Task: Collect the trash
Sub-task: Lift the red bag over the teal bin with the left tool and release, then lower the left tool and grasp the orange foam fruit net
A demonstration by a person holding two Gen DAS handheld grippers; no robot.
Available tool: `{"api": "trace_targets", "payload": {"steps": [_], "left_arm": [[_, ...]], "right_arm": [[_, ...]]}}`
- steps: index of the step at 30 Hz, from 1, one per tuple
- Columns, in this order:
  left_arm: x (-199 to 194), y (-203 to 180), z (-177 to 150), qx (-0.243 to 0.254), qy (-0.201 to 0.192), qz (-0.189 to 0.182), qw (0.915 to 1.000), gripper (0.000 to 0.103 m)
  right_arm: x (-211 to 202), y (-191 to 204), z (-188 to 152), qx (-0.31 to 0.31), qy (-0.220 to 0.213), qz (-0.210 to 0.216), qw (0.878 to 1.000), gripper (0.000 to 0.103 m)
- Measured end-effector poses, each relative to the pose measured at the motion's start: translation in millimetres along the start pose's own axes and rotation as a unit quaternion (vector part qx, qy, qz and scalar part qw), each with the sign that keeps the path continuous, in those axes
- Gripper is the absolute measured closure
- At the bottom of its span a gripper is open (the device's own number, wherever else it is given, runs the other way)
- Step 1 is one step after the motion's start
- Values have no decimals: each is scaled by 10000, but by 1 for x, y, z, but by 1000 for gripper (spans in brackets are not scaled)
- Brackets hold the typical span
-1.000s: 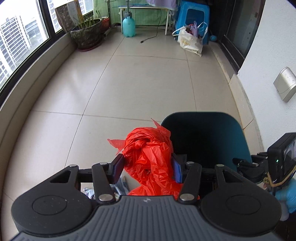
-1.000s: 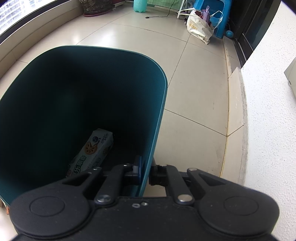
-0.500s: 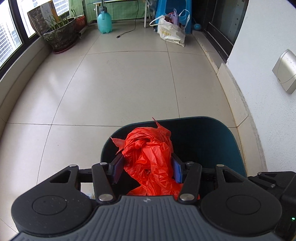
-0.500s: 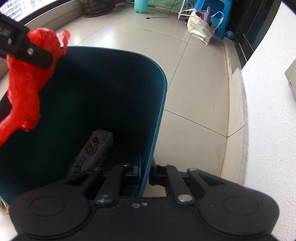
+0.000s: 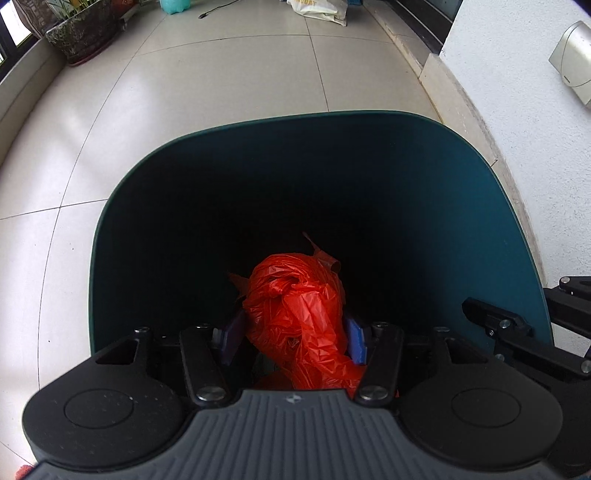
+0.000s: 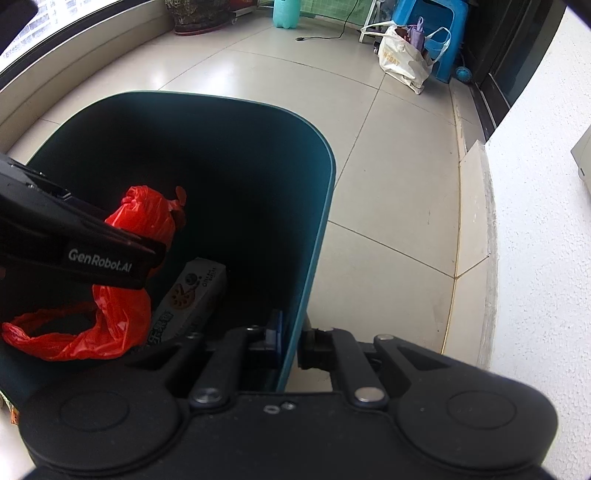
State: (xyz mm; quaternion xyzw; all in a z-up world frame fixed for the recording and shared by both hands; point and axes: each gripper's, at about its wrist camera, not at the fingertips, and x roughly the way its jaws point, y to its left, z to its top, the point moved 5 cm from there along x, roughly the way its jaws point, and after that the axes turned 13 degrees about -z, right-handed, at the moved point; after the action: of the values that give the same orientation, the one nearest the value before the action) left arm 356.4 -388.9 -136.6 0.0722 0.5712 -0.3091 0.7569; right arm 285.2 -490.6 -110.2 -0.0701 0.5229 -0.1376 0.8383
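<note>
A crumpled red plastic bag (image 5: 295,306) hangs between the blue pads of my left gripper (image 5: 291,332), inside the mouth of a dark teal bin (image 5: 332,114). The jaws are opening, and the pads still touch the bag's sides. In the right wrist view the bag (image 6: 147,218) dangles from the left gripper's black finger (image 6: 74,236), with its tail low in the bin (image 6: 325,206). A printed cardboard box (image 6: 192,291) lies at the bottom. My right gripper (image 6: 290,336) is shut on the bin's near wall.
The bin stands on a beige tiled floor next to a white wall (image 5: 517,110) that carries a grey box (image 5: 572,62). Far off are a plant pot (image 5: 85,33), a teal bottle (image 6: 286,13), a white shopping bag (image 6: 402,62) and a blue stool (image 6: 432,22).
My left gripper has come down with the red bag, from beside and above the bin's rim into its opening. The right gripper and the bin have not moved.
</note>
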Motion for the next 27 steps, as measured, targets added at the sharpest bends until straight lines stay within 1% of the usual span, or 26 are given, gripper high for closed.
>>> {"api": "trace_targets", "payload": {"steps": [3,4,5,6,8,11,14,16,19,24,27], "left_arm": [[0,0,-5,-28,55,-96,9999,48],[0,1,-7,-25,85,-80,9999,45],[0,1,-9,-11,108,-67,9999,40],[-1,1,-11,25,105,-56,9999,39],[-6,0,-15,80,72,-19,9999,39],[-14,-2,-16,77,14,-74,9999,39],[-29,-5,-18,133,-107,-223,9996,38],[-40,-7,-20,199,-205,-192,9994,38],[-60,-11,-25,266,-344,-339,9985,38],[-92,-11,-33,341,-623,-323,9970,37],[-109,-3,-40,308,-774,-250,9962,37]], "right_arm": [[-1,0,0,-5,0,-9,10000,97],[-1,0,0,-13,-1,-13,10000,97],[-1,0,0,-9,1,-13,10000,97],[-1,0,0,3,6,-8,10000,97],[-1,0,0,0,5,-5,10000,97],[0,0,0,-3,12,-9,10000,97],[0,0,0,-3,15,-5,10000,97],[0,0,0,-16,10,-18,10000,97],[0,1,0,-16,22,-31,10000,97],[0,4,0,-96,-27,-74,9999,96],[-2,7,0,-139,-56,-88,9998,96]]}}
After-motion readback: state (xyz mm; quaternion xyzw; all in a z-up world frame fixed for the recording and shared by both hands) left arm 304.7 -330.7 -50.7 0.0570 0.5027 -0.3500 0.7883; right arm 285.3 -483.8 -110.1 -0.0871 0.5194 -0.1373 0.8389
